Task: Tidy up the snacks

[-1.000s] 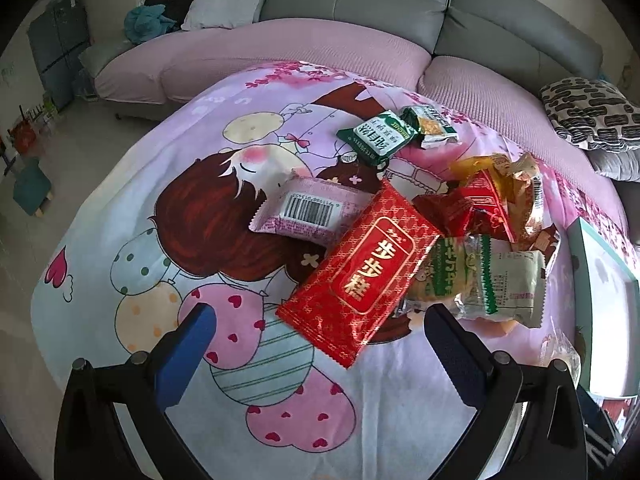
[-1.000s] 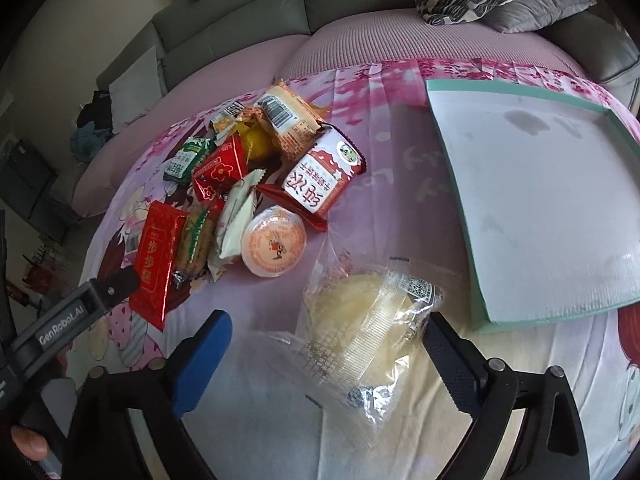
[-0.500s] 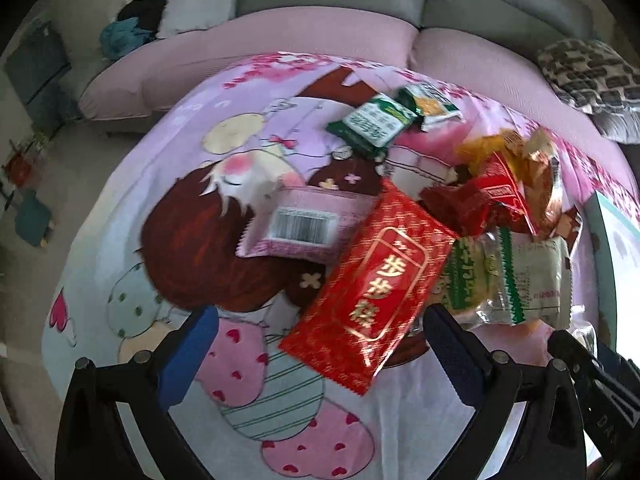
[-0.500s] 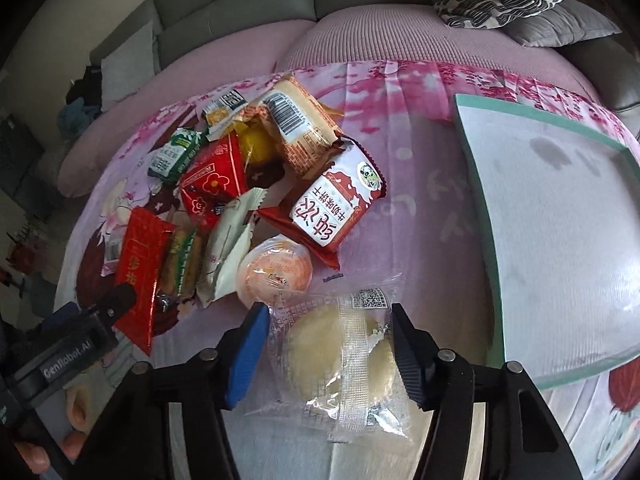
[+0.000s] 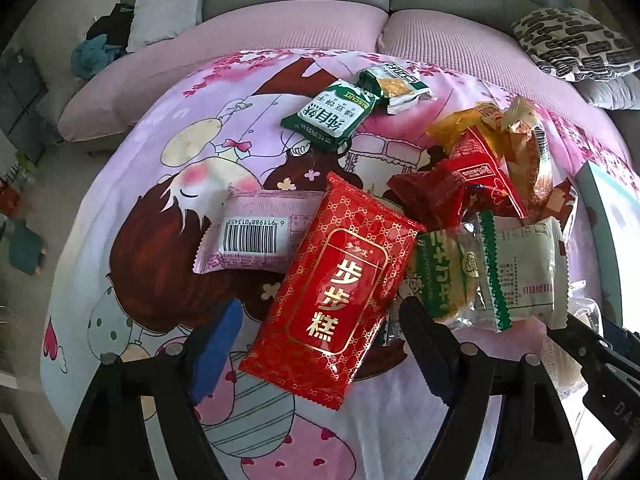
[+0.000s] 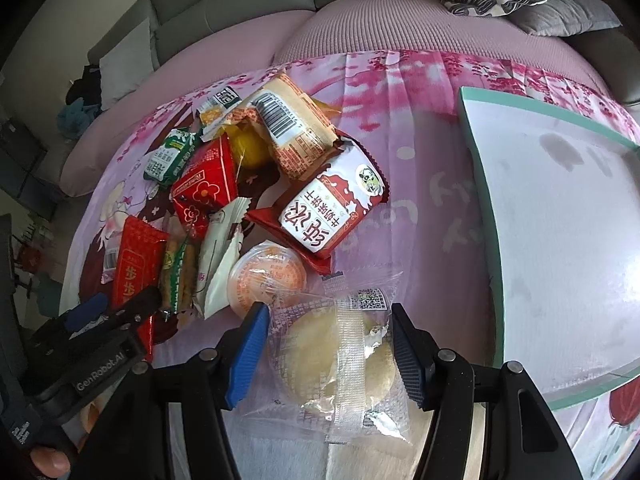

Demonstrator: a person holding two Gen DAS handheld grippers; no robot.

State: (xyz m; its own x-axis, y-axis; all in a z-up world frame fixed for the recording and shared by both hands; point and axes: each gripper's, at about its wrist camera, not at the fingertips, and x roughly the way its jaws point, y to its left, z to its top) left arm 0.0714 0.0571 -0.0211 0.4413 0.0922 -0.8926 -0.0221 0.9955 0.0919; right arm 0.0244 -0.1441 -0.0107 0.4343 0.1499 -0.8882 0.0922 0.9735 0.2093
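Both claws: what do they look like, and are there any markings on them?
Each is black with two angled arms ending in blue pads and silver screw heads: left claw, right claw. In the right wrist view the left claw's body carries white "GenRobot.AI" lettering.

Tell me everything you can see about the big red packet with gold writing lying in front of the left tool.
The red packet is a flat, glossy foil pouch with crimped ends, a gold lattice pattern and a gold-framed panel of gold characters. It looks sealed and lies flat but askew on the cartoon-print cloth. Its upper edge overlaps the pink barcode packet, and its right side meets the green-striped clear packet. Its lower end lies between the fingers of the left tool, whose jaws have just been closing; contact is not clear.
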